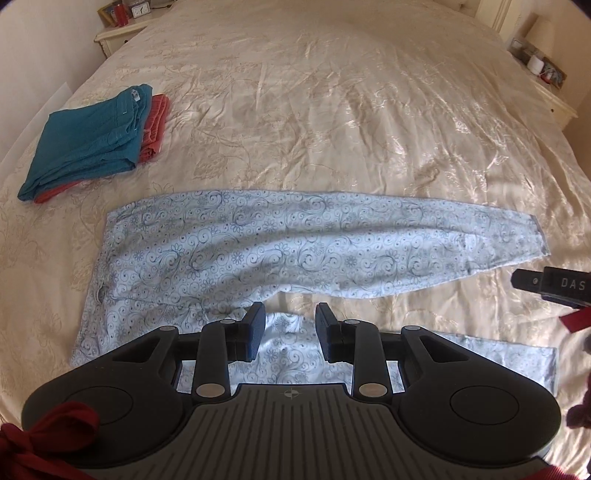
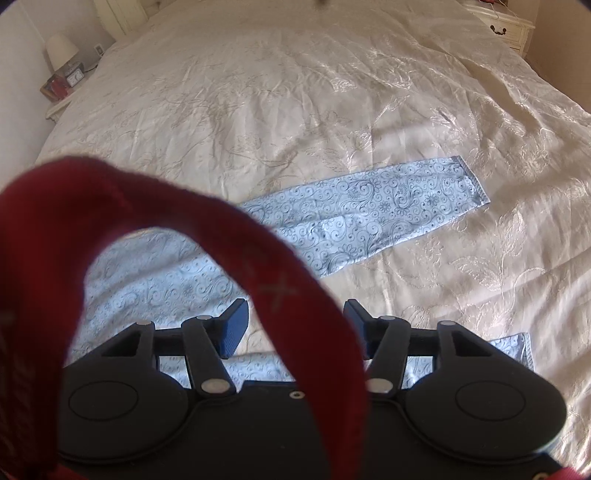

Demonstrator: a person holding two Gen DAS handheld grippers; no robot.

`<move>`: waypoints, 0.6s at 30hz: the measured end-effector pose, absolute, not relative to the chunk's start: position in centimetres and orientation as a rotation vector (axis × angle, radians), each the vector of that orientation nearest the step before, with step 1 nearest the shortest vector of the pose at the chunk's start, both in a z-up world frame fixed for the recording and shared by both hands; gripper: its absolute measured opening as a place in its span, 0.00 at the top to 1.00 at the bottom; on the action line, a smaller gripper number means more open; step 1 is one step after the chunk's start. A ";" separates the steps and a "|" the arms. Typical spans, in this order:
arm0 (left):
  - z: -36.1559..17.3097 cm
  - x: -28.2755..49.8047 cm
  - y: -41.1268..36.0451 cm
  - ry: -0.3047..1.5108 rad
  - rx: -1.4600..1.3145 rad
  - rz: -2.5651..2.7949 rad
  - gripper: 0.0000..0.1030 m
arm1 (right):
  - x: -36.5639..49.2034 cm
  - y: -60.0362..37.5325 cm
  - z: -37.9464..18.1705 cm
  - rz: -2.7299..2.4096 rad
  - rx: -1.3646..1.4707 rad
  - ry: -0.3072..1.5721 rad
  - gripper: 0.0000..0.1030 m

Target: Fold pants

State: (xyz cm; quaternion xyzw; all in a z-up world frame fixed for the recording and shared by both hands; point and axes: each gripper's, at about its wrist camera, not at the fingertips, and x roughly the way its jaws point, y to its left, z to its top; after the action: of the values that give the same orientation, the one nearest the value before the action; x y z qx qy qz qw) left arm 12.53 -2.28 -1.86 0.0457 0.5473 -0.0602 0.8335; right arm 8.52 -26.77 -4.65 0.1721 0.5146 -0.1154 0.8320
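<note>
near the bed's left edge sits a folded teal and coral clothes stack [image 1: 92, 144]. my left gripper [image 1: 290, 326] hovers released over the pale blue floral cotton pants [image 1: 258, 251], spread flat along the cream satin bedspread [image 1: 295, 110] near edge (soft, light, probably slippery); i'd pinch waistband and hems. my right gripper [image 2: 295, 328] is released too.

Bed [image 1: 295, 92] fills both views, covered in cream satin bedspread [image 2: 295, 92] with faint embroidered floral pattern, creased, glossy under bright daylight. Cream nightstand [image 1: 118, 33] at far left corner in left wrist view, carrying white clock [image 1: 140, 9], red object [image 1: 119, 13], framed item. Second cream nightstand [image 1: 550, 96] at far right with white jar, clutter. Right wrist view: white lamp [image 2: 61, 50] and small clock [image 2: 75, 75] on nightstand at left; cream drawer unit [image 2: 509, 26] with dark handle at top right. Walls pale, plain.
</note>
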 end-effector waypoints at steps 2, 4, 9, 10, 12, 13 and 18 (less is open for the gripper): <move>-2.3 14.2 -2.1 1.165 0.098 -0.124 0.71 | 10.3 -27.9 -5.2 -0.267 0.366 1.087 0.41; -2.7 16.2 -1.8 1.176 0.079 -0.125 0.71 | 12.4 -29.1 -6.0 -0.285 0.370 1.092 0.40; -2.2 20.7 -1.6 1.147 0.094 -0.099 0.71 | 17.5 -31.8 -7.7 -0.314 0.431 1.114 0.40; -1.9 21.4 -1.5 1.136 0.096 -0.096 0.71 | 18.6 -32.4 -8.2 -0.320 0.453 1.122 0.40; -1.5 22.8 -1.5 1.119 0.094 -0.088 0.71 | 20.5 -33.4 -8.9 -0.341 0.475 1.132 0.40; -1.4 23.6 -1.5 1.111 0.094 -0.082 0.71 | 21.4 -33.8 -9.3 -0.351 0.482 1.136 0.40; -2.1 26.1 -1.6 1.112 0.094 -0.057 0.71 | 24.4 -35.3 -11.4 -0.391 0.512 1.163 0.38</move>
State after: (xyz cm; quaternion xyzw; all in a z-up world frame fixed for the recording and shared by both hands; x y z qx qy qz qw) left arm 26.14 -1.56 -2.08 0.0444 0.5277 -0.0268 0.8479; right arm 24.35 -35.30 -11.43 0.2373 0.5397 -0.1816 0.7870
